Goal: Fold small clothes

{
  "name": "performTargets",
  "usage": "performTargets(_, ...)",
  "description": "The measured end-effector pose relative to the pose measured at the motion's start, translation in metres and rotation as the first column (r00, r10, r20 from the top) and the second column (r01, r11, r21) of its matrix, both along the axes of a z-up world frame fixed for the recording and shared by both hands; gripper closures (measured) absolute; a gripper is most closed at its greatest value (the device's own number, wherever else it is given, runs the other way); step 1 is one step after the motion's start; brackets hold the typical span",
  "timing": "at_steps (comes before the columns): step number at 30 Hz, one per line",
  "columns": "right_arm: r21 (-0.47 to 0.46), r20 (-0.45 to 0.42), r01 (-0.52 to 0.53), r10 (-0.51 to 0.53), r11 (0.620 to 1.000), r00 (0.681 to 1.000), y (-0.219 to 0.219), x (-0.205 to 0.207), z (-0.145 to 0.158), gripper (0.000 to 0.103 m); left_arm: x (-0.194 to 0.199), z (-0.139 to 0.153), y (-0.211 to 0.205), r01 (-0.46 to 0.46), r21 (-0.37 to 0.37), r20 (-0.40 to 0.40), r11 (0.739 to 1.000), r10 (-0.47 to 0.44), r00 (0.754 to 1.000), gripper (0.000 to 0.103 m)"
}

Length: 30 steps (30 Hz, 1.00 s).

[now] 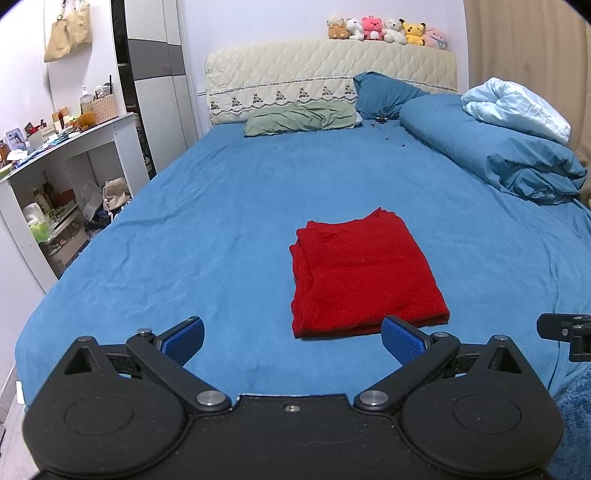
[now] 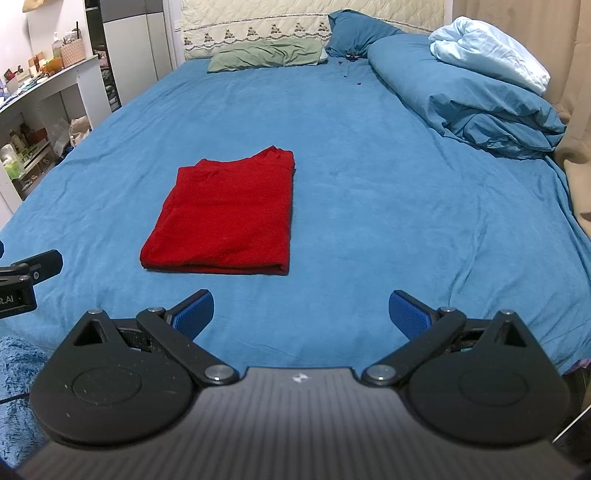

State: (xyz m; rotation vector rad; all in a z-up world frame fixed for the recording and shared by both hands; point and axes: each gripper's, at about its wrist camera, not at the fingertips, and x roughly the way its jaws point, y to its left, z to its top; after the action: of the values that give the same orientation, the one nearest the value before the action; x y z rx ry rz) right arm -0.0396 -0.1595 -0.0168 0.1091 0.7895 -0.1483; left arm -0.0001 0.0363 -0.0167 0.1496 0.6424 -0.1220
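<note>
A bed (image 1: 221, 221) with a blue sheet is stretching out ahead of both grippers. A folded red garment (image 1: 364, 273) is lying flat on it, just ahead of the left gripper's right finger. Farther ahead, a green pillow (image 1: 299, 119) and a blue pillow (image 1: 384, 94) are resting by the headboard, and a bundled blue duvet (image 1: 495, 151) is sitting far ahead to the right.

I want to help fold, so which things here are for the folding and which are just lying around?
For the folding:
red garment, folded, lying on the blue bed sheet
left gripper, open
right gripper, open

Just lying around:
green pillow
blue duvet
plush toys
hanging bags
</note>
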Motion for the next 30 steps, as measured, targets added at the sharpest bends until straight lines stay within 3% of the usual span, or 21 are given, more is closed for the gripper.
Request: performTargets(30,-0.01,0.001,0.014,-0.014,1.0,1.0,0.011,-0.003,0.0,0.0,-0.002,-0.003,-0.003,0.005,-0.001,0.036,1.0,-0.005,0.999,0.0)
